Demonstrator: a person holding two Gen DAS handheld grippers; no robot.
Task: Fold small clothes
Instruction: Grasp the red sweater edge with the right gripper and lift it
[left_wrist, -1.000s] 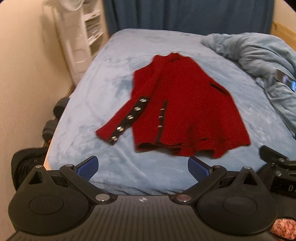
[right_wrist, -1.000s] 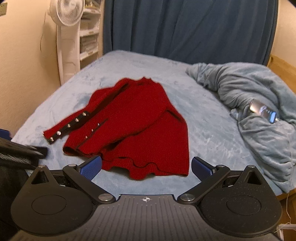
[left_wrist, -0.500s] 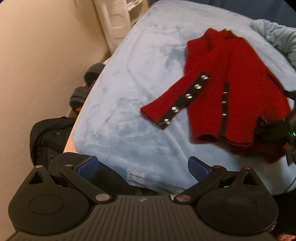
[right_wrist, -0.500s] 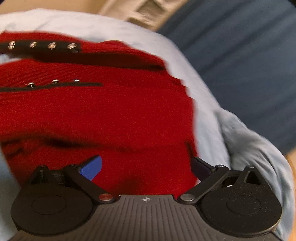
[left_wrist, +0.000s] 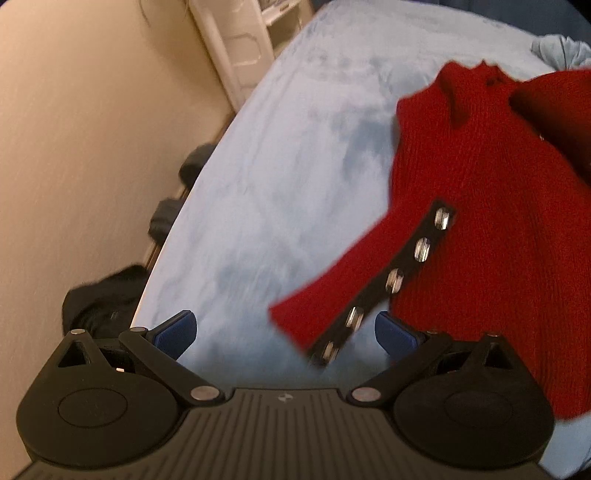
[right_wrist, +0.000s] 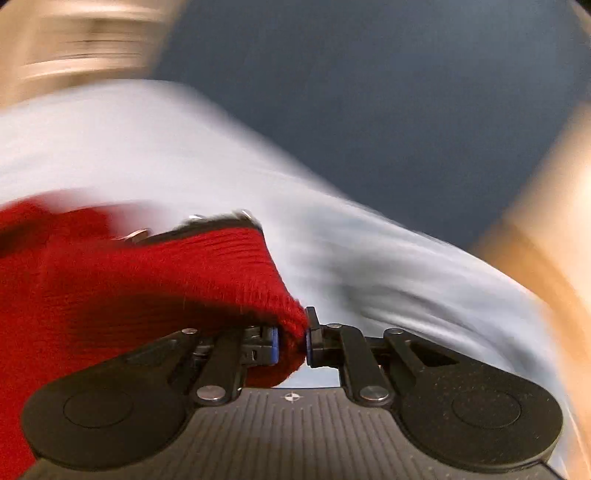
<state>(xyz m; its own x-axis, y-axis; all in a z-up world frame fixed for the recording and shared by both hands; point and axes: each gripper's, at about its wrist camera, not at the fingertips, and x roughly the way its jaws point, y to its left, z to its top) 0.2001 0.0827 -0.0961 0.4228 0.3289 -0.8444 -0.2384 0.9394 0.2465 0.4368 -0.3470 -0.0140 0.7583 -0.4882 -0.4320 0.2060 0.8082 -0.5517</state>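
Observation:
A red knit cardigan (left_wrist: 480, 206) with a black button strip lies on the light blue bed (left_wrist: 280, 177). Its left sleeve (left_wrist: 351, 295), with silver buttons on a black band, points toward me, its cuff lying between my fingers. My left gripper (left_wrist: 284, 332) is open and low over the bed. My right gripper (right_wrist: 291, 341) is shut on a fold of the red cardigan (right_wrist: 147, 273) and holds it lifted. The right wrist view is blurred by motion.
A beige wall (left_wrist: 92, 129) runs along the bed's left side, with a white shelf unit (left_wrist: 240, 48) at the far end. Dark dumbbells (left_wrist: 166, 218) and a black bag (left_wrist: 103, 295) lie on the floor beside the bed. A dark blue curtain (right_wrist: 369, 92) hangs behind.
My right gripper has shut on the cardigan's edge and swung it up. My left gripper has moved closer and lower to the sleeve cuff, still open.

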